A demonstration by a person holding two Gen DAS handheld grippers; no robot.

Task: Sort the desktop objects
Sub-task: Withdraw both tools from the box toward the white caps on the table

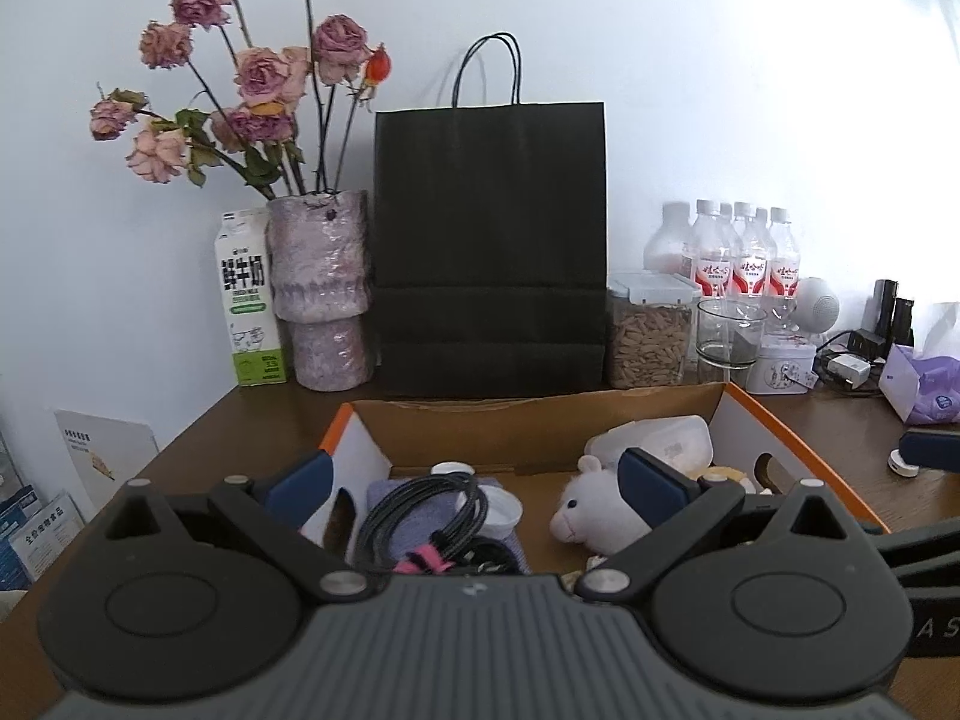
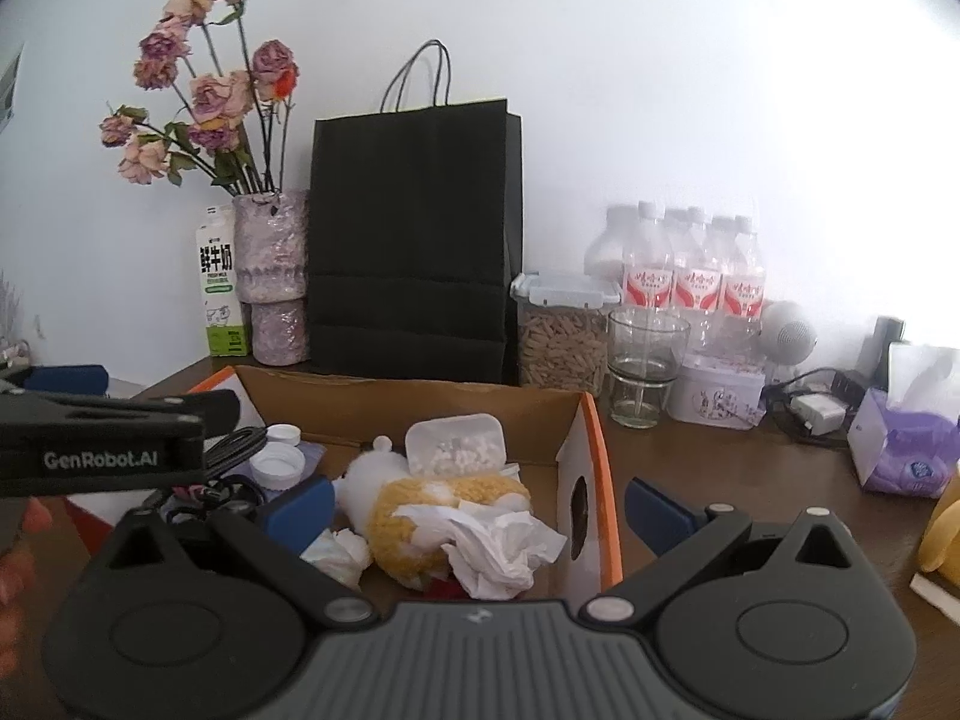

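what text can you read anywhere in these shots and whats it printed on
"GenRobot.AI": white lettering on the side of the left gripper, seen from the right wrist view.
"鲜牛奶": large characters on the milk carton; its smaller print is too small to read.
Water bottles: red labels with white characters, too blurred to read.
Leaflets at the left edge: printed characters, too blurred to read.
Round tin: decoration only, nothing legible.

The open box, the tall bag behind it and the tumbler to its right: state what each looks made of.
The box: corrugated cardboard, by its matte brown inner walls and the orange-and-white printed outside. The bag: probably matte black paper, by its sharp creases and thin twisted handles. The tumbler: clear glass, see-through with bright rim reflections.
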